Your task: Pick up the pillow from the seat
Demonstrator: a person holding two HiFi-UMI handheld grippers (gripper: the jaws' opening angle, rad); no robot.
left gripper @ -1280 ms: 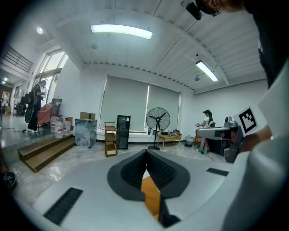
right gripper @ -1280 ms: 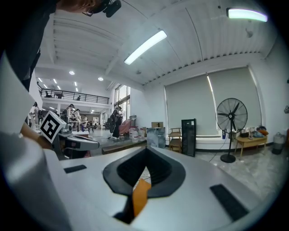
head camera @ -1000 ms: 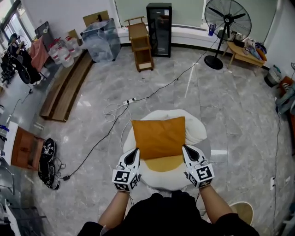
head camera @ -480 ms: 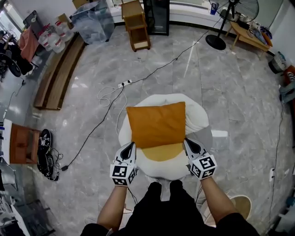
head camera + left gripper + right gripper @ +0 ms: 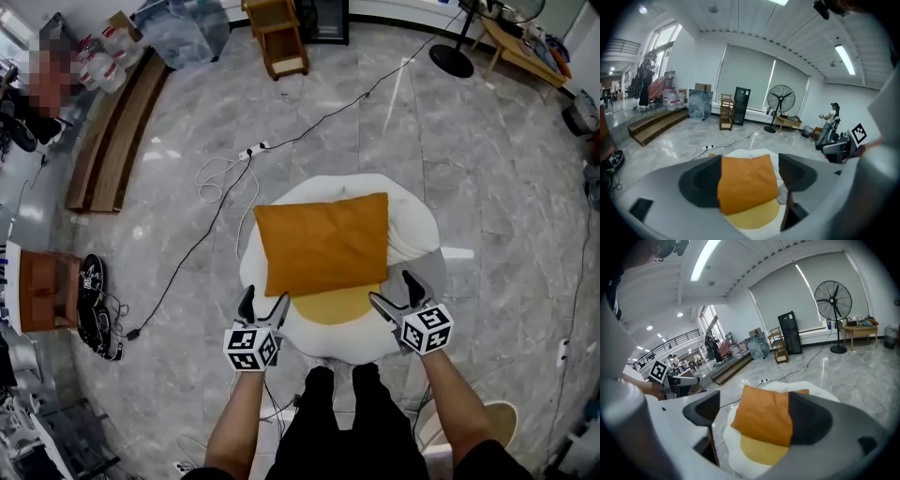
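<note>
An orange pillow [image 5: 323, 242] lies flat on a round white seat [image 5: 417, 234] with a yellow centre patch [image 5: 333, 306]. My left gripper [image 5: 263, 302] hovers at the pillow's near left corner, and its jaws are opening with nothing pressed between them. At the near right corner my right gripper [image 5: 392, 292] is opening too, clear of the fabric. In the left gripper view the pillow [image 5: 745, 190] lies ahead, framed by the left gripper [image 5: 749, 174]. The right gripper view shows the pillow [image 5: 764, 418] the same way, beyond the right gripper [image 5: 757, 414].
A power strip with a long cable [image 5: 258, 147] trails over the marble floor left of the seat. Shoes [image 5: 95, 314] and a brown cabinet [image 5: 45, 291] stand at the left. Wooden boards [image 5: 103, 141], a small wooden shelf [image 5: 277, 39] and a fan base [image 5: 452, 59] lie further off.
Both grippers were shut at the pillow's near corners; now their jaws stand apart and off the fabric. The pillow rests flat on the seat, and the head view has tilted further down.
</note>
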